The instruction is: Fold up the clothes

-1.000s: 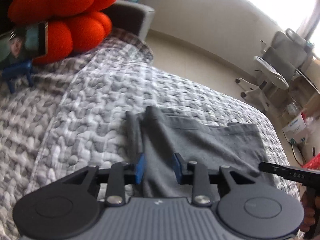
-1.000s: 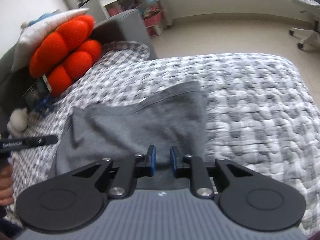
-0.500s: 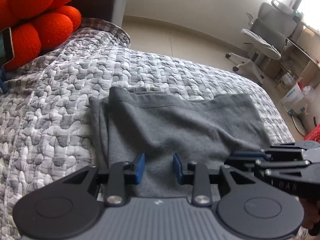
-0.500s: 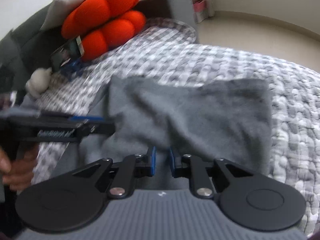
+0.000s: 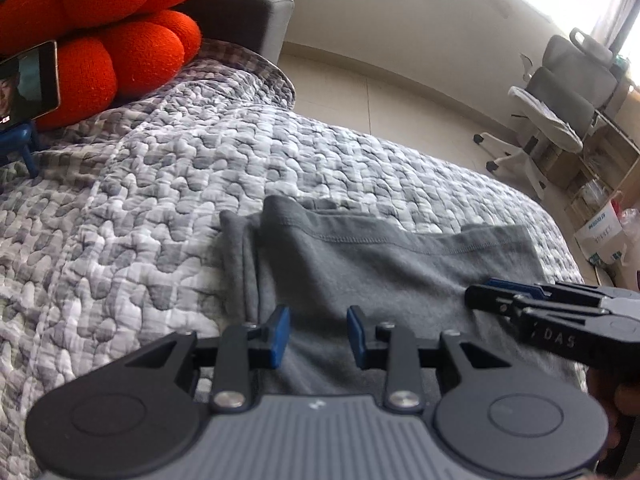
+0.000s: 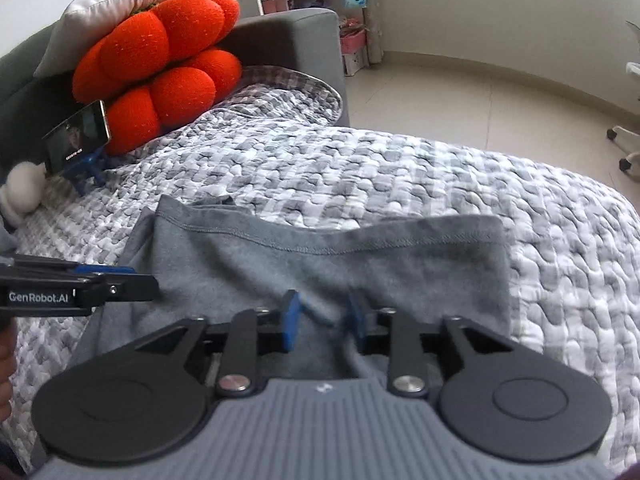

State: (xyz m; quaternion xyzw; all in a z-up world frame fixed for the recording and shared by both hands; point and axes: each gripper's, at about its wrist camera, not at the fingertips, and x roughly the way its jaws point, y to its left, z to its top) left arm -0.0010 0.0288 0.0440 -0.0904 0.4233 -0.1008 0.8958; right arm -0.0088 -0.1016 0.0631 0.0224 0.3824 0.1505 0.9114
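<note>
Garment: we see soft, limp grey garment doubled on quilt.
Jaws: left gripper, right gripper both spread, empty.
Hold: we'd pinch hemmed corners.

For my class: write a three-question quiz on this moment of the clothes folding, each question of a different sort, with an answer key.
1. True or false: the left gripper is clamped on the grey garment.
2. Multiple choice: the phone on its blue stand leans against A) the office chair, B) the orange cushion, C) the wall.
3. Fill in: the grey garment lies on a grey-and-white ____.

Key
1. False: its jaws are open above the cloth, as are those of the right gripper.
2. B
3. quilt
</note>
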